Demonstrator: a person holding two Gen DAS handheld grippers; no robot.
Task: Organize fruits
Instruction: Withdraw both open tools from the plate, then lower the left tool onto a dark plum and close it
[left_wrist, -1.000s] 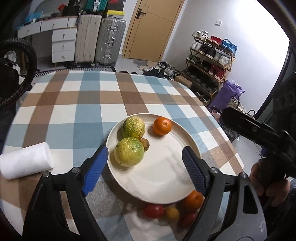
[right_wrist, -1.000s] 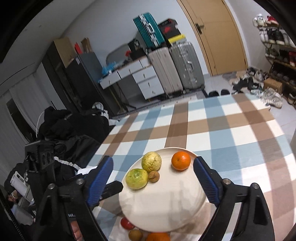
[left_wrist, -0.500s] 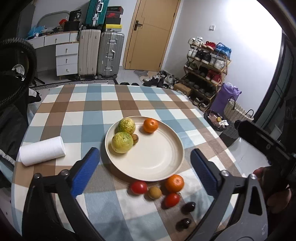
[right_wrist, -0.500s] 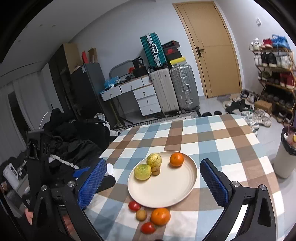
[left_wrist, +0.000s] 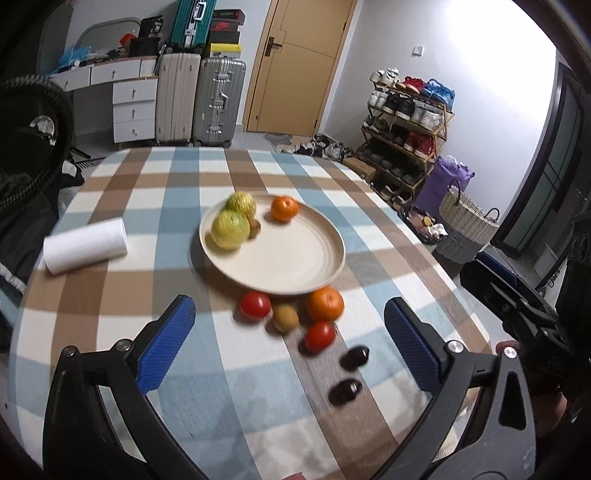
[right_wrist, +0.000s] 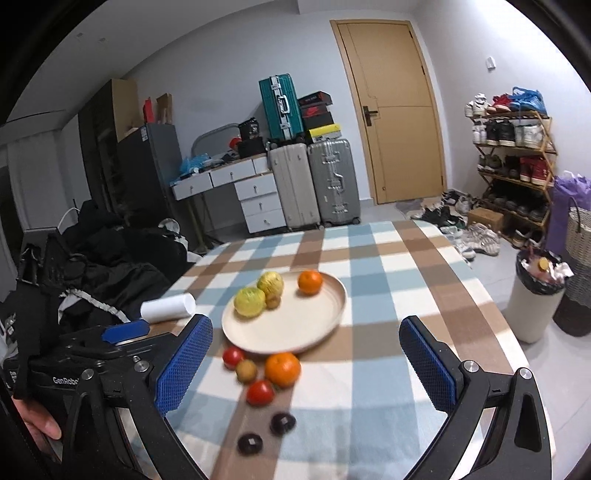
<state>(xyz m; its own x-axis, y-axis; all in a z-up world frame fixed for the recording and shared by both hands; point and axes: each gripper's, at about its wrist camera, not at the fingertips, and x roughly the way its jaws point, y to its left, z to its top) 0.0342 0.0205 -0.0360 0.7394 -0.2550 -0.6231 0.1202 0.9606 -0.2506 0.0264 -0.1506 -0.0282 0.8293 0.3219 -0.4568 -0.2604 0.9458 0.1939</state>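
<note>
A cream plate (left_wrist: 288, 258) (right_wrist: 295, 325) on the checked tablecloth holds two yellow-green fruits (left_wrist: 231, 229) (right_wrist: 250, 302), a small brown fruit (left_wrist: 255, 227) and an orange (left_wrist: 284, 208) (right_wrist: 310, 281). In front of the plate lie two red tomatoes (left_wrist: 255, 304) (right_wrist: 260, 392), a brown kiwi (left_wrist: 285, 318) (right_wrist: 246, 370), an orange (left_wrist: 325, 303) (right_wrist: 282, 368) and two dark fruits (left_wrist: 354, 357) (right_wrist: 282, 422). My left gripper (left_wrist: 288, 343) is open above the near table edge, nothing in it. My right gripper (right_wrist: 303, 365) is open too, held back from the loose fruit.
A white paper roll (left_wrist: 85, 245) (right_wrist: 168, 306) lies left of the plate. The table edge drops off on the right, near a lined bin (right_wrist: 535, 295) and a wicker basket (left_wrist: 465, 221). Suitcases, drawers and a shoe rack stand behind.
Both grippers have pulled back and up from the plate, so the loose fruit in front of it has come fully into view. The fruit itself has not moved.
</note>
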